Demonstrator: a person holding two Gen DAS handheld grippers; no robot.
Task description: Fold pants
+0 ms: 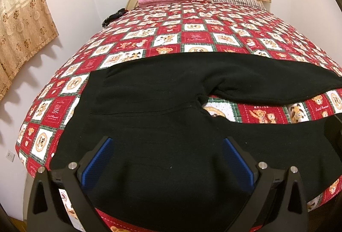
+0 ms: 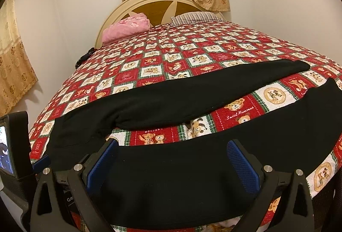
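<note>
The bed carries your black pants spread flat at its near edge, long axis running 9 to 3, waist toward 9, legs splayed toward 3. They look soft, thick and limp; grip the near leg's edge. Left tongs and right tongs gape wide, empty.
</note>
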